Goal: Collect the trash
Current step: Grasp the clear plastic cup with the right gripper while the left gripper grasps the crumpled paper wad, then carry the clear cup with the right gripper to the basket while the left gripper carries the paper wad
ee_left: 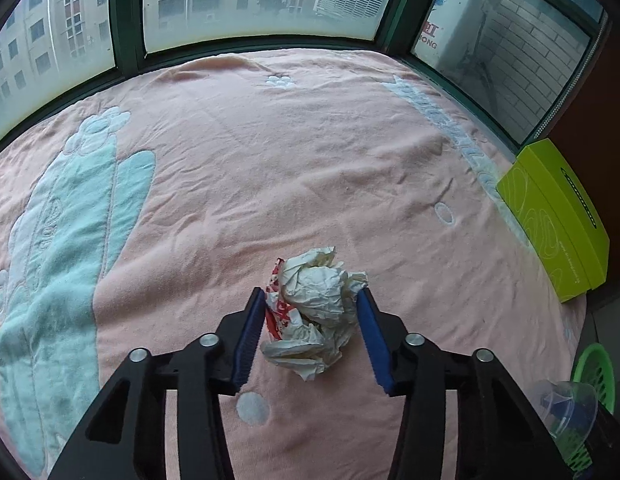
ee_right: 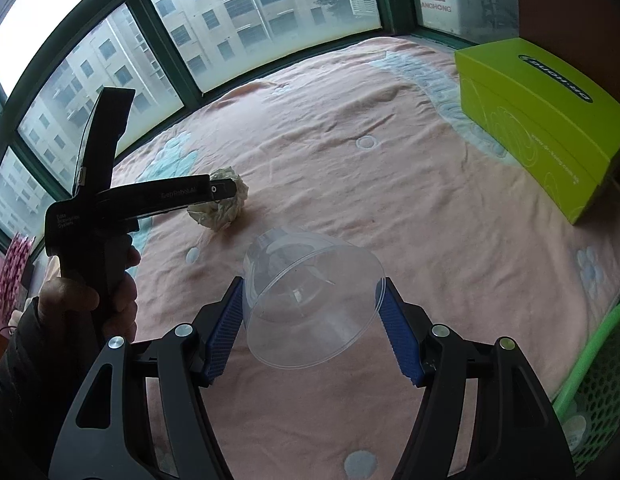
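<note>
A crumpled ball of white and red paper (ee_left: pixel 314 308) lies on the pink blanket (ee_left: pixel 270 168). My left gripper (ee_left: pixel 311 300) has its blue pads on both sides of the ball and touches it. The ball also shows in the right wrist view (ee_right: pixel 224 208), with the left gripper (ee_right: pixel 220 194) on it. My right gripper (ee_right: pixel 312 292) is shut on a clear plastic cup (ee_right: pixel 310 300), held on its side above the blanket. The cup also shows at the lower right of the left wrist view (ee_left: pixel 566 404).
A lime-green box (ee_left: pixel 554 220) (ee_right: pixel 542 120) rests on the blanket's right edge. A green mesh basket (ee_right: pixel 598 392) (ee_left: pixel 594 376) stands below the bed at the right. Windows (ee_left: pixel 250 0) border the far side. A hand (ee_right: pixel 110 292) holds the left gripper's handle.
</note>
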